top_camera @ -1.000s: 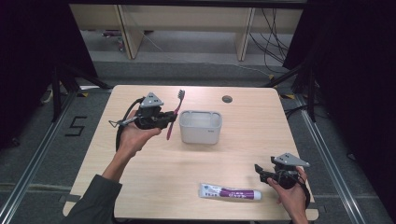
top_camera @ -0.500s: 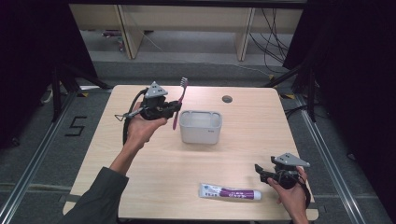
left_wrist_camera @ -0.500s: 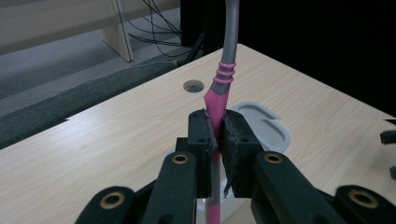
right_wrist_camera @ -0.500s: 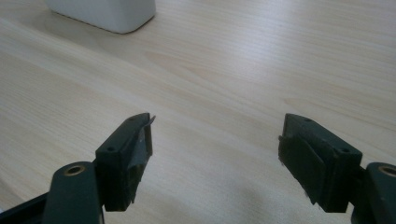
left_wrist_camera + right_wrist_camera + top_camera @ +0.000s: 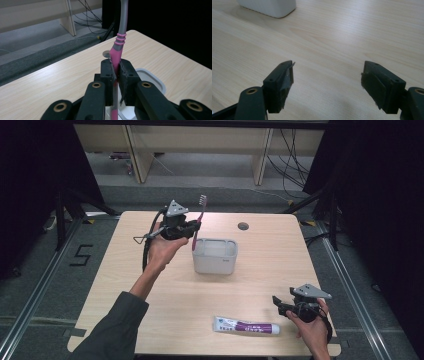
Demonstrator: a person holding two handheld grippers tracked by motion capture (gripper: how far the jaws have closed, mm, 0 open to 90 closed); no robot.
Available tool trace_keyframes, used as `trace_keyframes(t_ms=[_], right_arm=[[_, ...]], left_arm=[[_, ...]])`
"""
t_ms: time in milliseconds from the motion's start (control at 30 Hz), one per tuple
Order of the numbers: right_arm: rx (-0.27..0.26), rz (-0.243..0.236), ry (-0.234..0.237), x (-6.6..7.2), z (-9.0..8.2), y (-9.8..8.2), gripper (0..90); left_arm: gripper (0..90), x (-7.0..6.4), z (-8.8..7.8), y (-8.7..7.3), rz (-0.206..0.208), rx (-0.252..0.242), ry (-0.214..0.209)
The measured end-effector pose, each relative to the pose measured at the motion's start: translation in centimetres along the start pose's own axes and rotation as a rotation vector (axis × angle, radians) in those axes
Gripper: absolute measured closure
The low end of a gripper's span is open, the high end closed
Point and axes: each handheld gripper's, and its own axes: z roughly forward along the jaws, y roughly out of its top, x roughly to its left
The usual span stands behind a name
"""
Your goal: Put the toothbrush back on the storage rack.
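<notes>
The left gripper (image 5: 191, 227) is clamped on a pink and grey toothbrush (image 5: 198, 221). In the left gripper view its two black pads pinch the pink part of the handle (image 5: 115, 56), and the grey neck rises out of the top of that picture. In the high view the toothbrush stands almost upright, bristles at the top, leaning slightly toward the right edge of the tabletop (image 5: 260, 270). The gripper is held above the tabletop's far left part, just beyond and to the left of a white holder (image 5: 215, 262). The lower end of the handle hangs near the holder's far left corner; whether it is over the opening or beside it I cannot tell. The holder has rounded corners and stands near the middle of the tabletop, a little toward the far edge.

The right gripper (image 5: 281, 304) is near the near right corner of the tabletop, its jaws standing wide apart with bare wood between them, as the right gripper view shows (image 5: 327, 82). Just to its left, along the near edge, a white and purple toothpaste tube (image 5: 246, 325) lies flat, close to the jaws but apart from them. A small round hole (image 5: 243, 226) sits near the far edge, right of centre.
</notes>
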Motion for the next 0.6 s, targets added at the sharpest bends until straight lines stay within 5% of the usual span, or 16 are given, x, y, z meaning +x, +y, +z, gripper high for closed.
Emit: trace_keyframes(t_ms=[300,367,400,600], right_arm=[[0.004,0.012,0.003,0.0,0.0,0.0,26.3],[0.015,0.046,0.009,0.3,-0.1,0.0,26.4],[-0.001,0.003,-0.001,0.0,0.0,0.0,26.3],[0.001,0.003,0.003,0.0,0.0,0.0,26.4]], left_arm=[[81.7,0.0,1.8,-0.4,-0.029,-0.022,0.022],[81.7,0.1,2.1,-0.5,-0.034,-0.023,0.025],[81.7,0.1,2.2,-0.6,-0.038,-0.022,0.024],[81.6,0.5,2.8,-1.3,-0.054,-0.014,0.037]])
